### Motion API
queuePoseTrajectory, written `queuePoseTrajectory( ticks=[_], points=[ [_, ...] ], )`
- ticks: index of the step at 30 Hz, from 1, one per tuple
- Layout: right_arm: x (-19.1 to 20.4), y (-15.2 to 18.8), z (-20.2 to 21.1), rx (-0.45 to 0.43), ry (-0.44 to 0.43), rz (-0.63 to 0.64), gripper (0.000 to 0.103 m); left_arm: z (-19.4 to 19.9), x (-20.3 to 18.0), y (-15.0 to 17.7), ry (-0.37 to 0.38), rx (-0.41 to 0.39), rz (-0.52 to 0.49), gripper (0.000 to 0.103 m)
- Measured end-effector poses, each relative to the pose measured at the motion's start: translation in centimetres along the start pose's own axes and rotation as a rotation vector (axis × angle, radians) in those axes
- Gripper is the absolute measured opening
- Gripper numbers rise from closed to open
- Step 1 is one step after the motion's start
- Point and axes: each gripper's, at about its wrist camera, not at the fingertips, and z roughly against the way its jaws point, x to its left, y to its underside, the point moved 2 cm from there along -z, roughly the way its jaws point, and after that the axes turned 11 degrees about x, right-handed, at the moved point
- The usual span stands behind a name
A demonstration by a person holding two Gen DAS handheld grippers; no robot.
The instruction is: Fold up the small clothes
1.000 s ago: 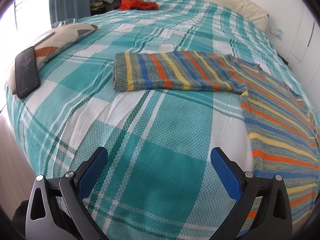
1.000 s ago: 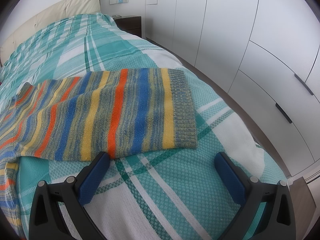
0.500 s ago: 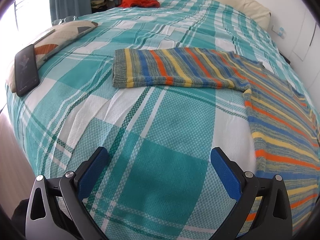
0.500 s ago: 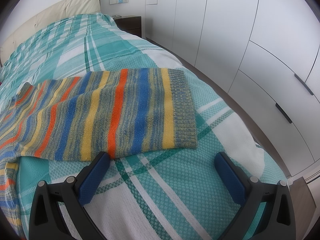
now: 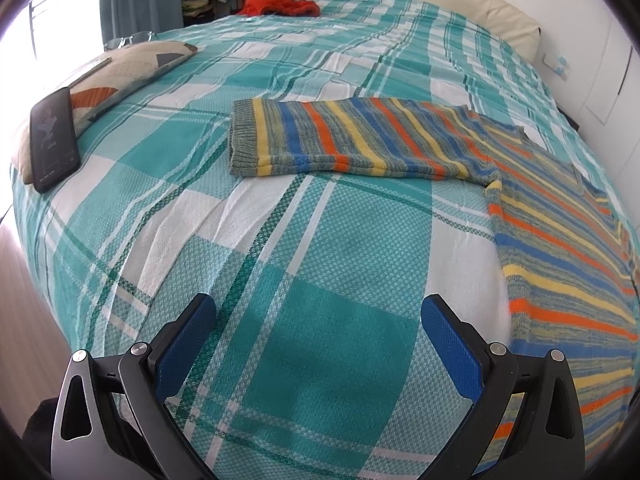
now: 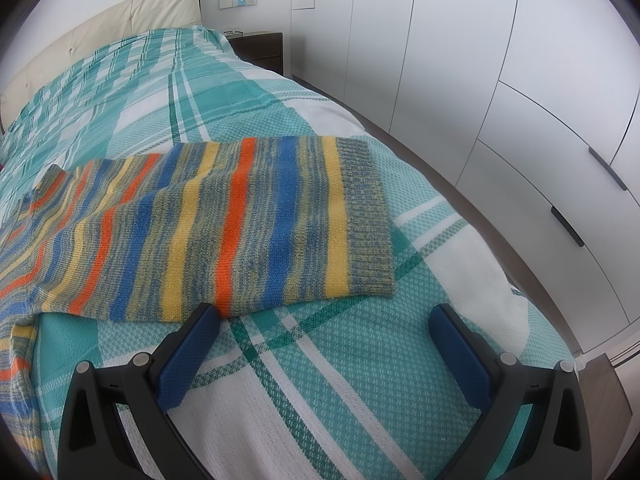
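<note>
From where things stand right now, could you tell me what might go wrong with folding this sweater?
The right gripper is open with one finger at the sleeve edge; closing could pinch the bedspread too. The left gripper is open over bare bedspread, short of the sweater, so its grasp could miss.

Both wrist views look low across the bed (image 5: 328,344), sharing the striped sweater (image 6: 248,224).
</note>
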Motion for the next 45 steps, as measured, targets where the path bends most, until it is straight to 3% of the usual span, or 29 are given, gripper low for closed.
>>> queuePoseTrajectory(
  ticks=[45],
  points=[
    [0.1,-0.1,-0.1,0.001,-0.001,0.0,0.103,-0.8,-2.6,-0.1,-0.036,0.01,-0.103,0.103]
  ],
)
